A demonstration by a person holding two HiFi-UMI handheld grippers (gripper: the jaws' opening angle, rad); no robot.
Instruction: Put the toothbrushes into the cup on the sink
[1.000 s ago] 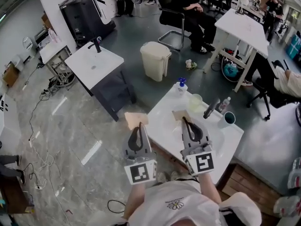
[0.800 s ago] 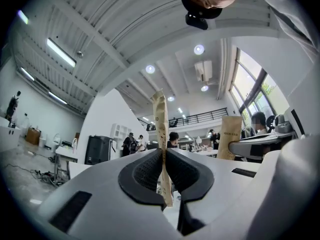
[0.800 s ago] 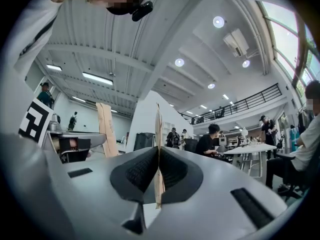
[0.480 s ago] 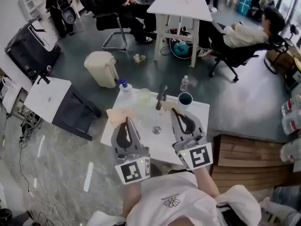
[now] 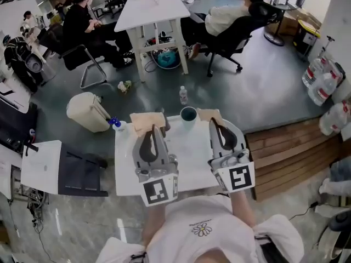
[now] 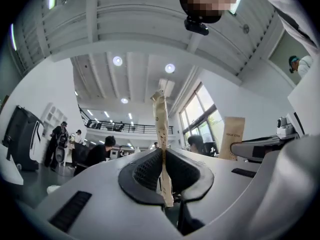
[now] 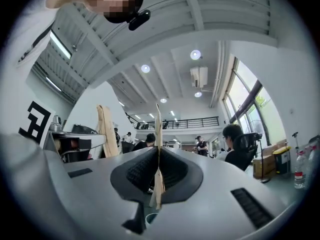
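1. Pinching a flat tan paper sleeve edge-on, the left gripper (image 6: 161, 156) has its jaws almost together on the left packet (image 6: 161, 119). The right gripper (image 7: 158, 156) clamps the right packet (image 7: 158, 129) the same way.
2. Both sleeves, presumably the wrapped toothbrushes, are gripped near one end, so most of their length stands free beyond the jaw tips.
3. They hang over the far half of the sink top (image 5: 189, 160), the left packet towards its far left corner and the right packet towards its far right corner.
4. The cup (image 5: 188, 114), dark and open-mouthed, stands at the far edge of the sink top between the two packets, nearer the right one.
5. Each packet looks very light. The paper is thin and likely to crease or slide, and the brush inside should stiffen it only lengthwise.
6. The present hold near the end seems sound, since the long free end can enter the cup first.
7. The cup itself may be light enough to tip if its rim is knocked.
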